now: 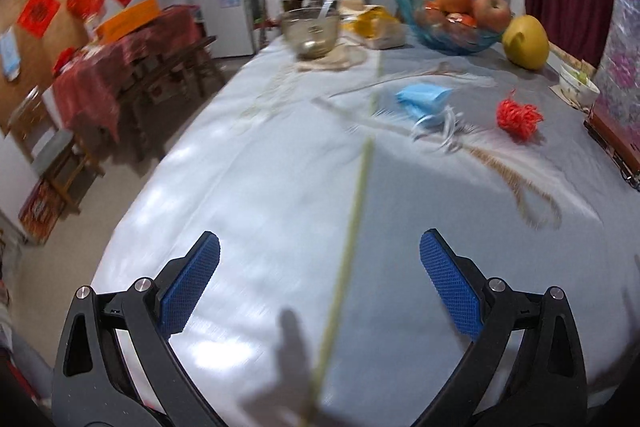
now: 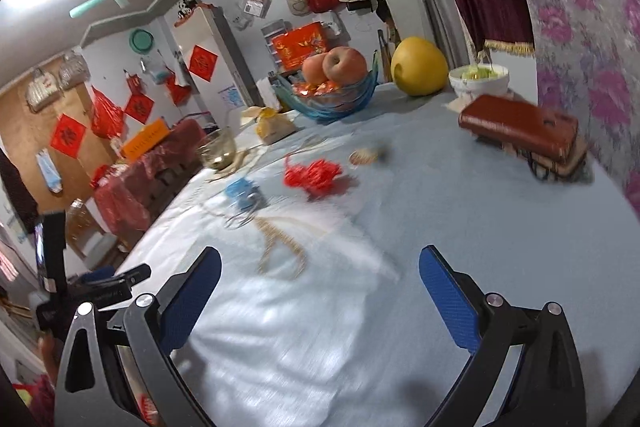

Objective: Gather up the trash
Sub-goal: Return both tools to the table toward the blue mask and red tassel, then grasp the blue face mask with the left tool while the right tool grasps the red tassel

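Both claws are held above the table [image 1: 248,187] with the light blue cloth, and both stand wide apart with nothing between the blue pads. The left gripper [image 1: 320,283] has a thin green stem [image 1: 352,227] lying on the cloth between its fingers, not touching them. The other trash lies well ahead of the right gripper [image 2: 320,291]: a tan string loop [image 2: 280,243] nearest, then a crumpled blue mask [image 2: 242,191], and a red yarn tangle [image 2: 314,175] beside it.

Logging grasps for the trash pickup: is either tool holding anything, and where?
Nothing held: left tool and right tool both gape open over the tablecloth.
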The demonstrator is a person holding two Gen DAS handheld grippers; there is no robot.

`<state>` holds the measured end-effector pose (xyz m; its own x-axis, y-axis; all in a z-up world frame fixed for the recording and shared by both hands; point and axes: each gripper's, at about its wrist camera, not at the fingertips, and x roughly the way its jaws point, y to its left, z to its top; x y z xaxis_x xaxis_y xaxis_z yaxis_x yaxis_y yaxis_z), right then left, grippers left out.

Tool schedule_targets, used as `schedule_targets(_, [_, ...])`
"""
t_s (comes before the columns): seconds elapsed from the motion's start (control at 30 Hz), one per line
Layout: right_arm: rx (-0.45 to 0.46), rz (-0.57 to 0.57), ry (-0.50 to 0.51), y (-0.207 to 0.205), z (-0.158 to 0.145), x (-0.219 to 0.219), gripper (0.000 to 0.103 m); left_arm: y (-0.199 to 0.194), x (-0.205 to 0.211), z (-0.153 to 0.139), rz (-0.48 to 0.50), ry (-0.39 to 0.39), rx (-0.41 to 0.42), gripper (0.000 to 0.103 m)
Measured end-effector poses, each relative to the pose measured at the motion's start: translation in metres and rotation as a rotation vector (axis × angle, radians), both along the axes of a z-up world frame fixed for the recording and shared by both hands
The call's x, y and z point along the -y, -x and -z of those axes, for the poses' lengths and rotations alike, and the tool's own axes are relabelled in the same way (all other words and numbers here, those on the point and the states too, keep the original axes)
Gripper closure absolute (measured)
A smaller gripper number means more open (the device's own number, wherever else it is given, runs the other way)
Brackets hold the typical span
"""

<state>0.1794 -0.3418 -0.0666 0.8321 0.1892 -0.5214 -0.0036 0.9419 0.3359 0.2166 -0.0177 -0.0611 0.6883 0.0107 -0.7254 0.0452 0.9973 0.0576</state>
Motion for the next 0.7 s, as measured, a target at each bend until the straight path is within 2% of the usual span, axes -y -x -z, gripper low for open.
schedule_targets(0.27, [-0.026, 0.008, 0.021, -0.06, 0.004, 0.013, 0.006, -0.064, 0.06, 0.004, 0.09, -0.006, 0.004, 0.007])
schedule_targets(0.7, [-0.053, 0.018, 0.031, -0.083, 0.019, 0.017, 0.006, -0.124, 0.102, 0.021, 0.124, -0.03, -0.013, 0.007])
